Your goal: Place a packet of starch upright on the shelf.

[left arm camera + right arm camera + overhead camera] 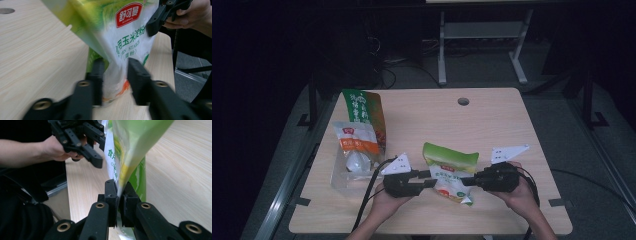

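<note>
Far-left packets: a tall green bag (364, 112) lies behind an orange-and-white pouch (357, 142), which rests in a clear tray (339, 176); their print is too small to read.
Left gripper (424, 181): its jaws straddle the lower edge of the corn starch bag (451, 172). In the left gripper view the bag (120, 37) sits between them, gaps at both pads; motion blur softens the edges.
Corn starch bag: held just above the surface (492, 120) between both grippers, near the front edge. Its top is cropped in both gripper views.
Right gripper (469, 181): jaws pinched tight on the bag's side seam (119, 192).
</note>
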